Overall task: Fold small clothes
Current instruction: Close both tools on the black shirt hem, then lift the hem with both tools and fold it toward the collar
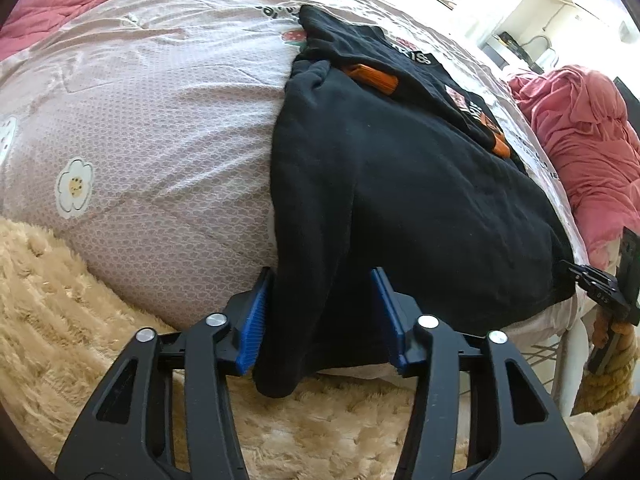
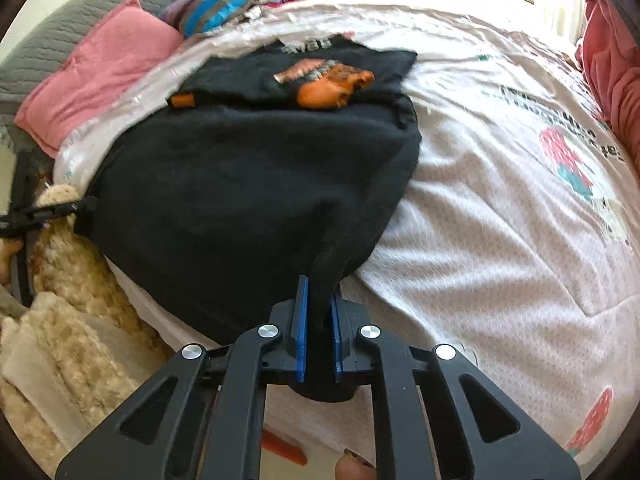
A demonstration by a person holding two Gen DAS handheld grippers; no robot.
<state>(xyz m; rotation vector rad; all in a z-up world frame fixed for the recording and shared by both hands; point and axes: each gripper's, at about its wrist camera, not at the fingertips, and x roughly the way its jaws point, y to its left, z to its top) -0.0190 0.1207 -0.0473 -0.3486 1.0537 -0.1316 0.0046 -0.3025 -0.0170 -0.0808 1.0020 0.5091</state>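
Jaws: our right gripper (image 2: 318, 308) clamps the soft black garment (image 2: 248, 168); left gripper (image 1: 322, 300) stands open astride its limp corner.

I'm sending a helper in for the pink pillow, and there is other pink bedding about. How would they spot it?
Start at the bed with the strawberry-print quilt. Beyond the black garment lies the pink pillow, against a grey quilted cover. It is flat and rectangular, unlike the crumpled pink bedding opposite.
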